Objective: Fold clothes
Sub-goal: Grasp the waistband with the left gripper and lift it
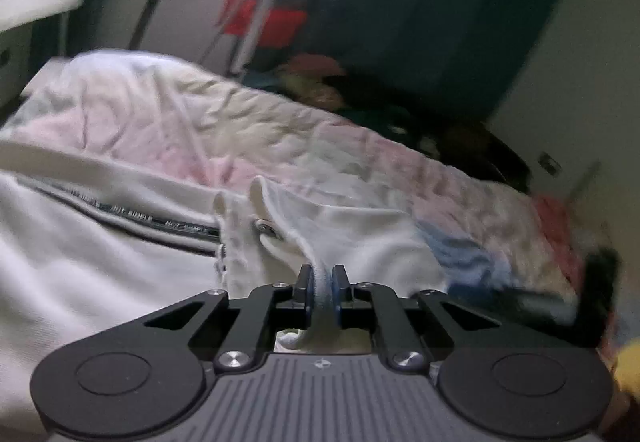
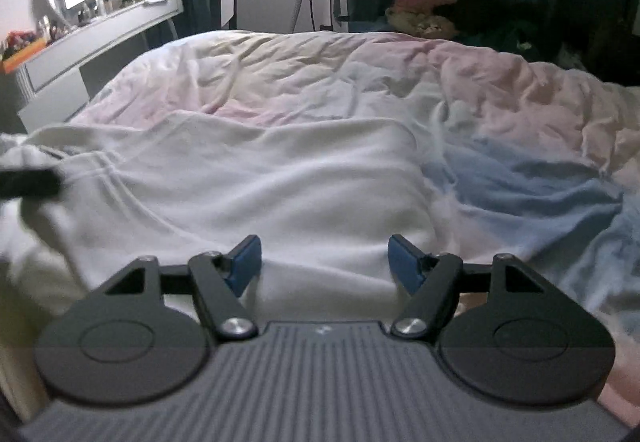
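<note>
1. My left gripper point(image 1: 323, 288) is clamped on a fold of the white jacket point(image 1: 80, 262) beside its zipper point(image 1: 160, 224) — lifting an edge.
2. My right gripper point(image 2: 325, 262) hangs open over the jacket — ready to pinch; it lies on the bed point(image 2: 500, 89).

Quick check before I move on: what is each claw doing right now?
Left claw: closed, pinching a fold of the white zip garment.
Right claw: open, holding nothing, above the white garment on the bed.
</note>
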